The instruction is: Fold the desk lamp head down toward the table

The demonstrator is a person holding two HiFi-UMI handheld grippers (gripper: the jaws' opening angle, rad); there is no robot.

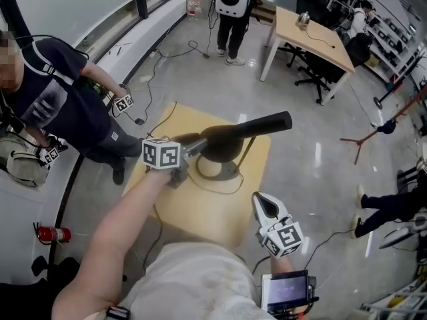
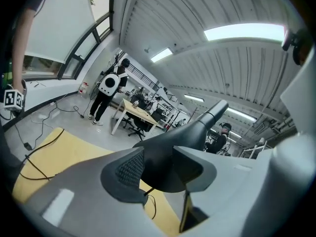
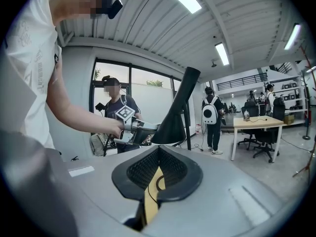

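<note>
A black desk lamp (image 1: 230,139) stands on a small yellow table (image 1: 167,199). It has a wide cone-shaped body and a long tube (image 1: 267,122) slanting up to the right. A black cable (image 1: 220,191) loops round its foot. My left gripper (image 1: 195,145) reaches in from the left and is shut on the cone part of the lamp (image 2: 163,152), one pad on each side. The tube (image 2: 212,115) rises beyond the jaws. My right gripper (image 1: 261,202) hovers shut off the table's near right corner, apart from the lamp (image 3: 173,125), with nothing in it.
A person in a dark shirt (image 1: 60,105) stands left of the table holding marker cubes. Another with a white backpack (image 1: 233,2) stands far back by a wooden desk (image 1: 313,35) with chairs. Cables cross the floor. A fire extinguisher (image 1: 53,233) lies at the left and a tripod (image 1: 370,137) stands right.
</note>
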